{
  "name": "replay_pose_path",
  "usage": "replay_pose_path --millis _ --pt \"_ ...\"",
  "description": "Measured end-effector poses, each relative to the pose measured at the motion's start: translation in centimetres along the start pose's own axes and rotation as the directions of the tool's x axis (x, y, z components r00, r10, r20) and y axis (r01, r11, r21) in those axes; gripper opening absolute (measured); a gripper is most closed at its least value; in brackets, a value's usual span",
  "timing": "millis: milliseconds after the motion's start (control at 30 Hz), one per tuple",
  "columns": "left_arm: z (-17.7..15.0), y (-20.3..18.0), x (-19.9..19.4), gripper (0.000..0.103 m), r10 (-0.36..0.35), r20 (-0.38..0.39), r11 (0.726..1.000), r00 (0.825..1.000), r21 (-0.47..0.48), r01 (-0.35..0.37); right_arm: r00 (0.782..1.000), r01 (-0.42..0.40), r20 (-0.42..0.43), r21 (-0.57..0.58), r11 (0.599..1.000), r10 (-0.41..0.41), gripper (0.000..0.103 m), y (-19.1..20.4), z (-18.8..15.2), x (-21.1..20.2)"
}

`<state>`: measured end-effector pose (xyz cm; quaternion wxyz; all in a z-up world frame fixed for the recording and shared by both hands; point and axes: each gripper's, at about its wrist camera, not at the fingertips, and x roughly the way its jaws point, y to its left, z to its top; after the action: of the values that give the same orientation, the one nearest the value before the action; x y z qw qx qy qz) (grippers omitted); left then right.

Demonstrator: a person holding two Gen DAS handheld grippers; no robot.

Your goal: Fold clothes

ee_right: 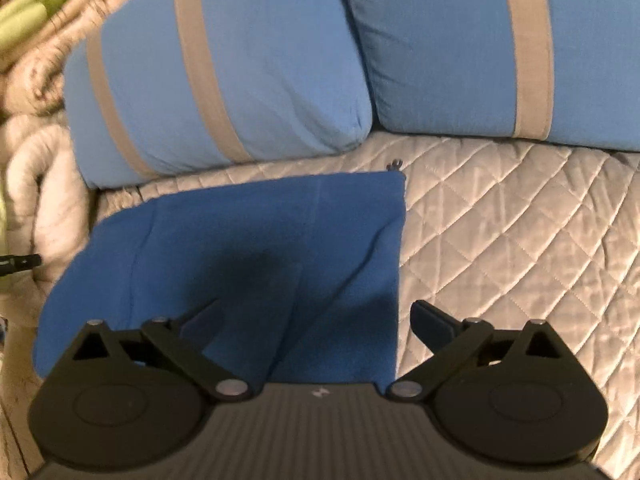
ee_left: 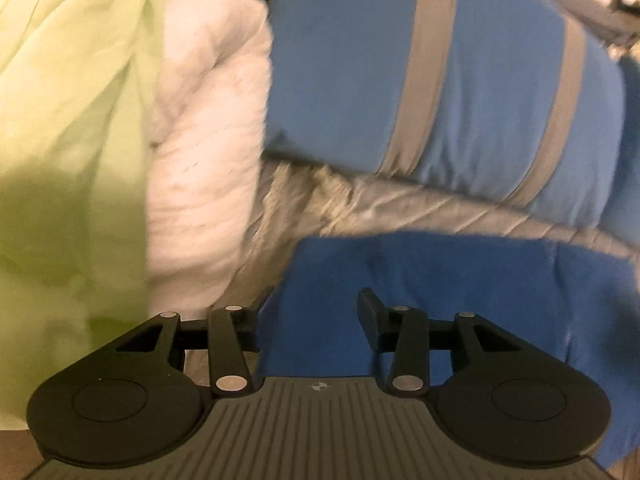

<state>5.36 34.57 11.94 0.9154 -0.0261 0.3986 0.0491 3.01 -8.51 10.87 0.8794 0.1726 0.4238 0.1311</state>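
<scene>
A dark blue garment (ee_right: 248,256) lies folded flat on the quilted bedspread (ee_right: 512,240), its right edge straight. My right gripper (ee_right: 316,312) hovers open over the garment's near right part, one finger above the cloth and the other above the quilt. In the left wrist view the same blue garment (ee_left: 440,300) fills the lower right. My left gripper (ee_left: 314,304) stands open at the garment's left edge, nothing between its fingers. That view is blurred by motion.
Two light blue pillows with grey stripes (ee_right: 224,80) (ee_right: 500,48) lean at the head of the bed. A rumpled white blanket (ee_left: 204,168) and a pale green cloth (ee_left: 72,120) pile up on the left. The quilt to the right of the garment is bare.
</scene>
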Motion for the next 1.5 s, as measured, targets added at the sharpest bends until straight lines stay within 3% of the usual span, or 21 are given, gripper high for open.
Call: replay_pose_path --millis 67,100,200,267,400,467,533,633,733,867,967,1100,1300,1433,1500 --pt "-1.0 -0.6 0.4 0.041 -0.035 0.068 0.999 0.997 0.006 0.035 0.999 -0.020 0.032 0.001 1.000 0.020 0.103 -0.7 -0.8 -0.8" --pt "-1.5 -1.1 0.9 0.034 -0.057 0.090 0.998 0.994 0.016 0.056 0.999 -0.027 0.047 -0.003 1.000 0.027 0.103 -1.2 -1.2 -1.3" --pt "-3.3 -3.0 3.7 0.015 -0.058 0.099 0.995 0.993 0.083 0.050 0.996 -0.020 0.082 -0.021 1.000 0.022 0.103 -2.6 -2.7 -2.2" --pt "-4.7 -3.6 5.8 0.012 -0.042 0.102 0.994 0.994 0.100 0.032 0.994 -0.007 0.107 -0.021 1.000 0.009 0.103 -3.8 -3.7 -2.3" --pt "-8.5 -2.9 9.6 0.001 -0.067 0.167 0.998 0.984 0.010 0.066 0.991 0.014 0.136 0.025 1.000 -0.017 0.103 -6.6 -5.6 -1.7" --pt "-8.7 -2.5 9.6 0.001 -0.075 0.181 0.997 0.981 -0.010 0.078 0.993 0.022 0.114 0.083 0.996 -0.032 0.103 -8.0 -6.2 -0.7" --pt "-8.9 -2.2 9.5 0.001 -0.082 0.193 0.996 0.978 -0.028 0.089 0.998 0.039 0.036 0.133 0.990 -0.044 0.103 -8.7 -5.9 0.5" --pt "-8.9 -2.9 9.3 0.001 -0.033 0.198 0.999 0.980 -0.003 0.034 1.000 0.021 0.007 0.201 0.979 -0.022 0.103 -9.7 -5.5 1.2" --pt "-9.0 -3.7 9.2 0.001 0.020 0.204 0.999 0.979 0.026 -0.026 0.999 0.034 0.024 0.211 0.977 -0.040 0.103 -9.9 -5.3 0.8" --pt "-7.9 -5.6 7.9 0.000 0.108 0.199 0.985 0.974 0.107 -0.132 0.983 0.101 0.132 0.204 0.974 -0.129 0.103 -10.1 -5.1 -1.1" --pt "-6.9 -7.0 5.2 0.000 0.072 0.243 0.993 0.967 0.073 -0.092 0.978 0.118 0.144 0.229 0.966 -0.153 0.103 -10.8 -5.2 -1.6" --pt "-5.9 -10.8 3.5 0.000 0.016 0.231 0.999 0.973 0.036 -0.025 0.985 0.102 0.106 0.261 0.960 -0.133 0.103 -11.4 -5.3 -0.9" --pt "-7.7 -17.6 6.3 0.000 -0.059 0.201 0.997 0.978 0.055 0.049 0.984 0.126 0.093 0.232 0.964 -0.151 0.103 -11.3 -5.6 -0.9" --pt "-10.9 -19.8 10.8 0.001 0.036 0.181 0.994 0.983 0.096 -0.054 0.981 0.154 0.075 0.237 0.959 -0.177 0.103 -11.5 -5.6 -0.8" --pt "-11.0 -20.1 10.8 0.001 0.054 0.180 0.991 0.982 0.114 -0.075 0.980 0.175 0.053 0.231 0.957 -0.192 0.103 -11.6 -5.5 -0.4"
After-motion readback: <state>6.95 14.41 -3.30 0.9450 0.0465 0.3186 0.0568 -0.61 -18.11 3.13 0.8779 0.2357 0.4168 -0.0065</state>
